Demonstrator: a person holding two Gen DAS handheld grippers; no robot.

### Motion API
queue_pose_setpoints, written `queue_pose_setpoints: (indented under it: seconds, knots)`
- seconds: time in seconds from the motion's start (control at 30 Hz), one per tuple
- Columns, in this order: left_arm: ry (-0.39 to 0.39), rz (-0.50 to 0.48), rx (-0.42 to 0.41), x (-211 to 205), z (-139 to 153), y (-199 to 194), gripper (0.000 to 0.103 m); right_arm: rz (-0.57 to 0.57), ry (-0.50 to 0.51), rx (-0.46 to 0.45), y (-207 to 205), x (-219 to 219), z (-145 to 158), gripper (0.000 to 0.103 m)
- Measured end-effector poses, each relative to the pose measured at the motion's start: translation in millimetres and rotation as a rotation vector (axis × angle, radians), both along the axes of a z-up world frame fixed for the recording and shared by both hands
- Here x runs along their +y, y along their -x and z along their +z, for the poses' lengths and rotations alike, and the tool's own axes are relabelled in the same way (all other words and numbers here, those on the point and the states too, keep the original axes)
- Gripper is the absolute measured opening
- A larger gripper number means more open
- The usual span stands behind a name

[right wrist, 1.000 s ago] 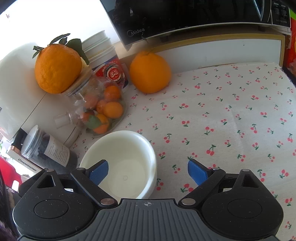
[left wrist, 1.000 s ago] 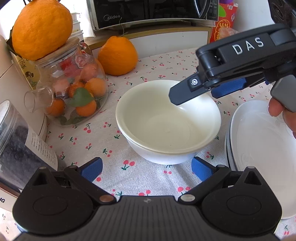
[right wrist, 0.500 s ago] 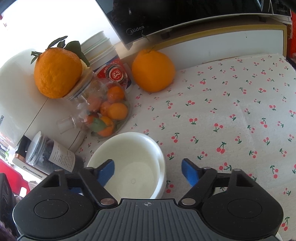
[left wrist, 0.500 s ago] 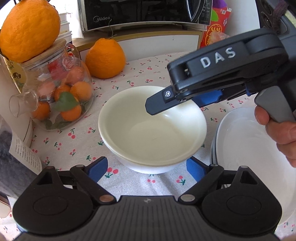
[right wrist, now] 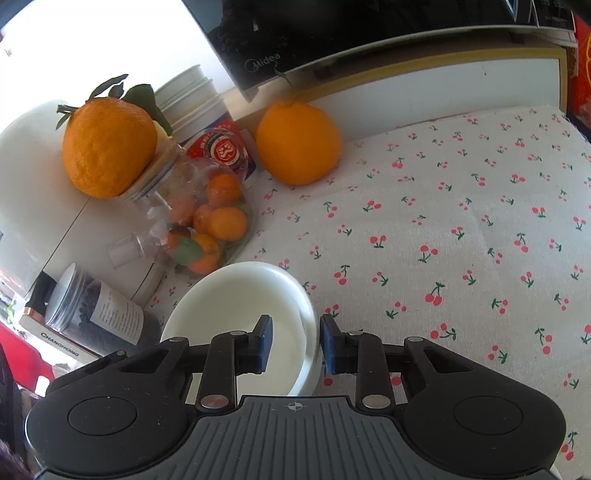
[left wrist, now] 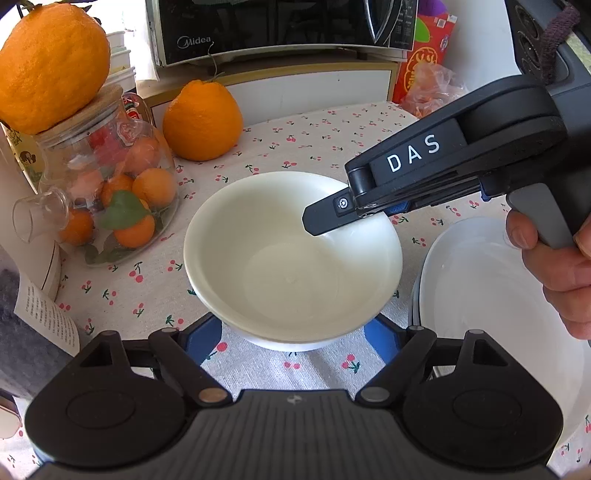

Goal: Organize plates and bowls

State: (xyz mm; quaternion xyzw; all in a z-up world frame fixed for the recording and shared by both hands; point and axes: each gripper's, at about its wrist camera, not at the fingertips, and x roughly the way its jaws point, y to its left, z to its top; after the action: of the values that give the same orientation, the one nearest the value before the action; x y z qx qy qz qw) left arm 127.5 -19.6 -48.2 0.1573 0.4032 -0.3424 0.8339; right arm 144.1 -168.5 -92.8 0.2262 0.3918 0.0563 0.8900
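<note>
Covering the counter, a cherry-print cloth (right wrist: 443, 229) — microwave (left wrist: 277, 29) behind.

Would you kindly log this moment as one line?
right tool: shut on bowl rim | left tool: open, near bowl | plates: beside

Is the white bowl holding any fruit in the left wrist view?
No. The white bowl is bare inside; the small oranges sit in the glass jar beside it.
</note>
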Motion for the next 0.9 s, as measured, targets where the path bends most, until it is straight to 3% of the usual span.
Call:
queue_pose_setpoints:
  seconds: [0.5, 0.67, 0.9]
  knots:
    - [0.074, -0.016, -0.035, 9, 34, 16, 0.081, 0.009, 0.019, -0.059, 25, -4, 29, 0.027]
    - [0.082, -0.016, -0.046, 7, 42, 23, 0.081, 0.011, -0.012, -0.079, 38, -9, 40, 0.027]
    - [0.079, -0.048, -0.054, 2, 52, 43, 0.082, 0.027, 0.025, -0.089, 63, -8, 51, 0.028]
